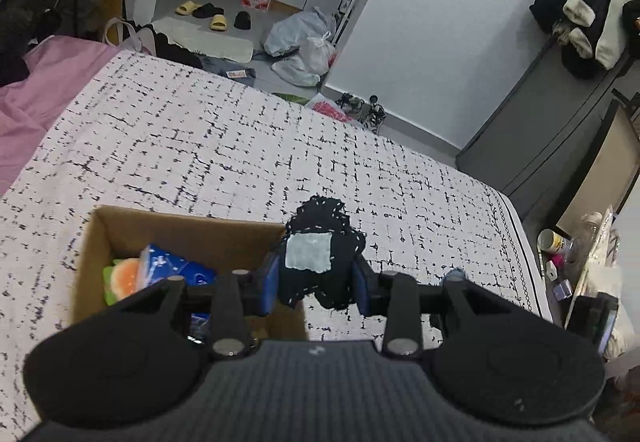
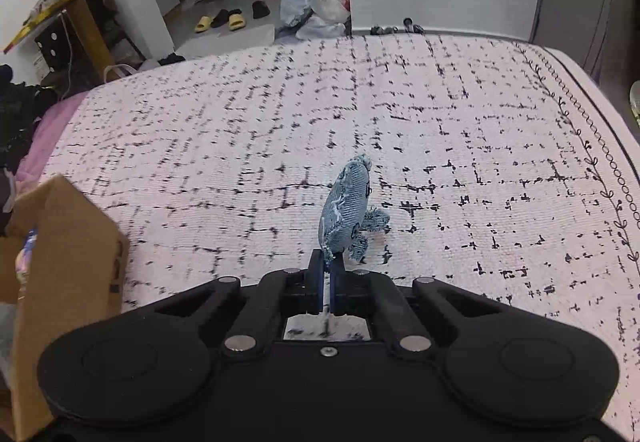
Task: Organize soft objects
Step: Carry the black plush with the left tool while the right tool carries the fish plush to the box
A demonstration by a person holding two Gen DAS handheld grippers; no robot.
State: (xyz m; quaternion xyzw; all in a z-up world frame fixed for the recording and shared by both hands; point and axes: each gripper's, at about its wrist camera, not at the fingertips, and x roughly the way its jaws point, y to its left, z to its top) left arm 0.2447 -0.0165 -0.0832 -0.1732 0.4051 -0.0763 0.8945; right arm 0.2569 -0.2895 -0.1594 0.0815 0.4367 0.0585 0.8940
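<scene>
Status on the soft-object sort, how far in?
Done: a few soft items already lie in the cardboard box. In hand: left gripper holds a black plush toy by the box; right gripper pinches a denim toy. Left: drop both in.

We see the left gripper (image 1: 316, 284) built in matte black, with a ribbed dark-grey housing bearing a small pale mark, two round black discs at its sides, and linkage bars pinned by silver rivets. Its fingers (image 1: 269, 284) carry blue pads. The right gripper (image 2: 329, 274) shares the black frame, twin discs and silver pivots, plus one central screw and blue-lined fingers (image 2: 318, 278).
</scene>
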